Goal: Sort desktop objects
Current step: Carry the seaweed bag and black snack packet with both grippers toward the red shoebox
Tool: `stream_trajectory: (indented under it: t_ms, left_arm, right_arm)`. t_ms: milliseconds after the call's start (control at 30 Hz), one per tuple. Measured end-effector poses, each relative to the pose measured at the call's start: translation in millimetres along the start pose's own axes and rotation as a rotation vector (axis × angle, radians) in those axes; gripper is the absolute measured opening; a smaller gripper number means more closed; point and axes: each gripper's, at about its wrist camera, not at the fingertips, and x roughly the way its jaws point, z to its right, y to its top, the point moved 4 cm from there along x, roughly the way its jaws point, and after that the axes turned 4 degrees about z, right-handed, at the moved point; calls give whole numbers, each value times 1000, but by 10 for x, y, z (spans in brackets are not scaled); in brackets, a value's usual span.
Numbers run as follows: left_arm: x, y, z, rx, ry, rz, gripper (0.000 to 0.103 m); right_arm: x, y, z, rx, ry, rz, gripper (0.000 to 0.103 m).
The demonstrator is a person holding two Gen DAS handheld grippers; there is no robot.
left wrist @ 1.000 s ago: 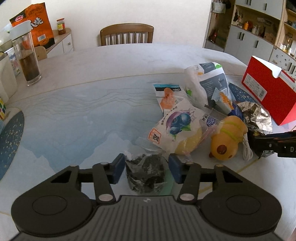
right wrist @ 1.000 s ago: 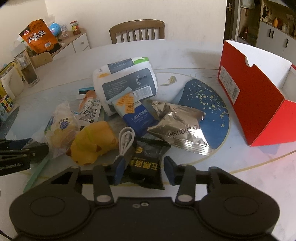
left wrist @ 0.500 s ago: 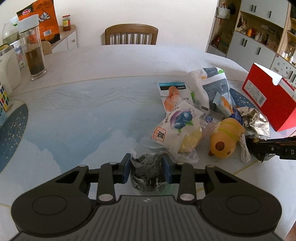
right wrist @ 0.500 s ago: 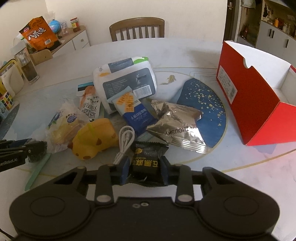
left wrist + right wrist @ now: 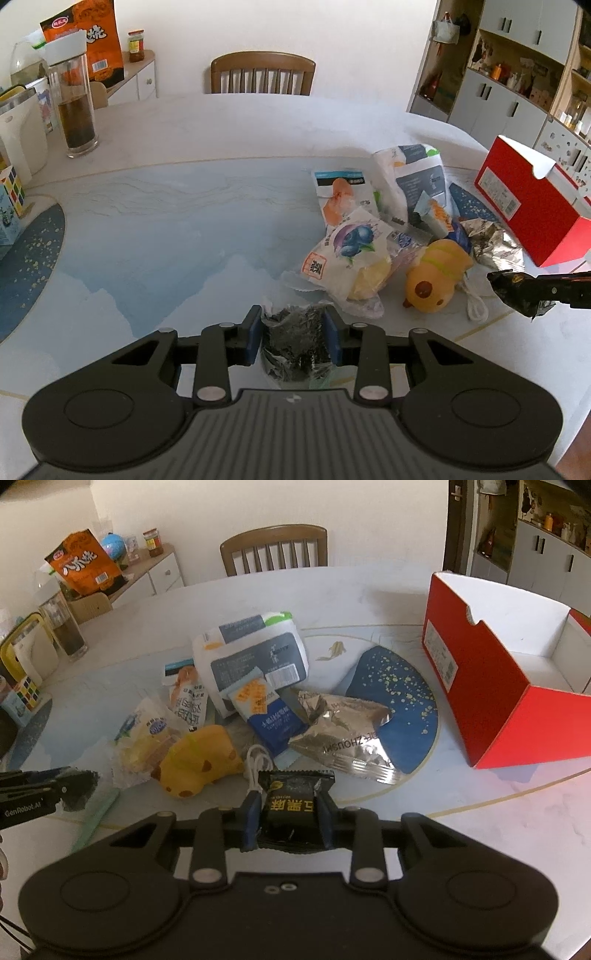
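My left gripper (image 5: 293, 318) is shut on a clear packet of dark seaweed-like stuff (image 5: 295, 347) at the near edge of the table. My right gripper (image 5: 288, 796) is shut on a small black snack packet (image 5: 293, 806), held just above the table. Between them lies the pile: a yellow plush toy (image 5: 199, 764), a blueberry bread packet (image 5: 351, 254), a white cable (image 5: 256, 762), a blue packet (image 5: 271, 720), a silver foil bag (image 5: 343, 738) and a large white-and-grey bag (image 5: 255, 661). An open red box (image 5: 491, 686) stands to the right.
At the far left stand a tall glass tumbler (image 5: 75, 110), a white jug (image 5: 18, 144) and a puzzle-cube box (image 5: 9, 195). A wooden chair (image 5: 262, 74) is behind the table. A pale green strip (image 5: 96, 812) lies near the front edge. Cupboards line the right wall.
Both grippers closed from open onto their packets. The right gripper then rose a little with the black packet; the left stayed in place.
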Motion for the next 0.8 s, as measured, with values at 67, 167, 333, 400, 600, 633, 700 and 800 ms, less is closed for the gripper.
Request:
stream_trajectory:
  t_ms: [67,167,333,400,600,633,700,800]
  left_arm:
    - [-47,20,14,-2,-3,3,34]
    - [-122,64,50,-5,-14,10,34]
    - [-251,174,188,11,-40,28,34]
    - [-294,226,266,18,-51,33,34]
    - [-426,398,529,54,-97,52,34]
    - [-442,425,569,58,-103,56,34]
    - [-474,484,663,69,-119,64,34]
    - [-515,585,818,79,-141,77,34]
  right_arm:
    - [-48,17,14,8,5,7,31]
    - [-141,40,32,19,15,20,31]
    - [-324,103,90,41,29,51,31]
    - [-394,133,111,46,33,63,31]
    - [-632,232,234,54,48,104,31]
    - [-668,249,258,53,49,114,31]
    - [-739,289,321,55,50,130,31]
    - [-832,343,444,66,53,148,31]
